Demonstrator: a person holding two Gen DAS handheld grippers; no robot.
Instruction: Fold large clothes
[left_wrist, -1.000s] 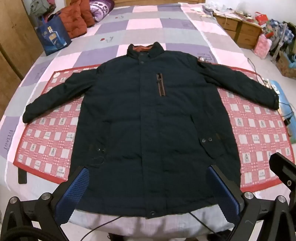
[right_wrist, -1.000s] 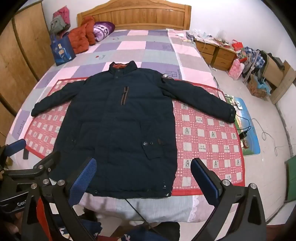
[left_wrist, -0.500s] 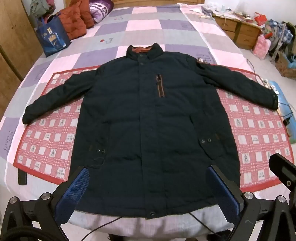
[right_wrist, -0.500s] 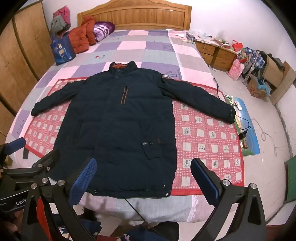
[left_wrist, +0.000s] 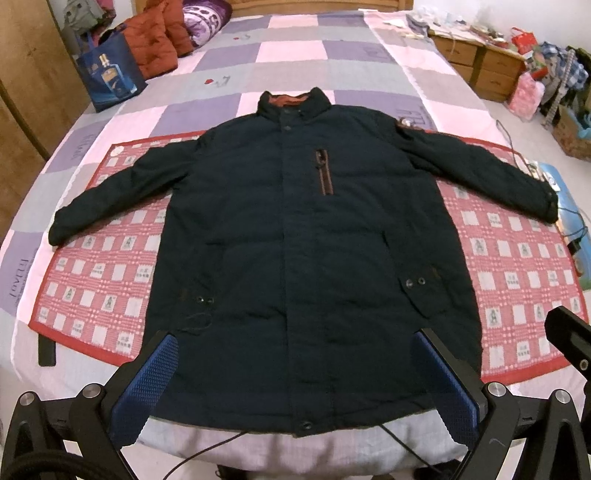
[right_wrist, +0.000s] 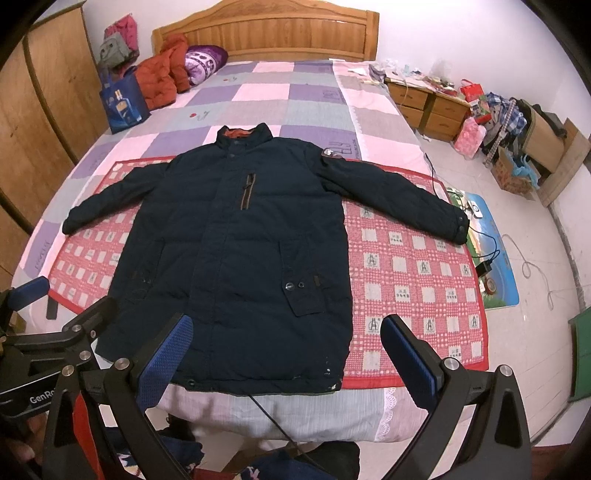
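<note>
A large dark navy padded jacket (left_wrist: 295, 236) (right_wrist: 236, 258) lies face up and flat on a red checked mat (left_wrist: 103, 273) (right_wrist: 413, 273), collar toward the headboard, both sleeves spread out sideways. Its hem reaches the bed's near edge. My left gripper (left_wrist: 295, 373) hovers open above the hem, blue pads wide apart with nothing between them. My right gripper (right_wrist: 284, 354) is also open, held over the jacket's lower right corner and the mat. The left gripper's frame (right_wrist: 55, 332) shows at the left edge of the right wrist view.
The bed has a pink, purple and grey patchwork cover (right_wrist: 258, 96). A blue bag (right_wrist: 123, 99), an orange jacket (right_wrist: 162, 77) and a purple pillow (right_wrist: 203, 61) sit near the wooden headboard. Wardrobe doors (right_wrist: 37, 122) stand left; drawers (right_wrist: 428, 105), clutter and cables on the floor lie right.
Both views sit very slightly closer to the jacket than a second ago. The jacket has not moved and both grippers stay open.
</note>
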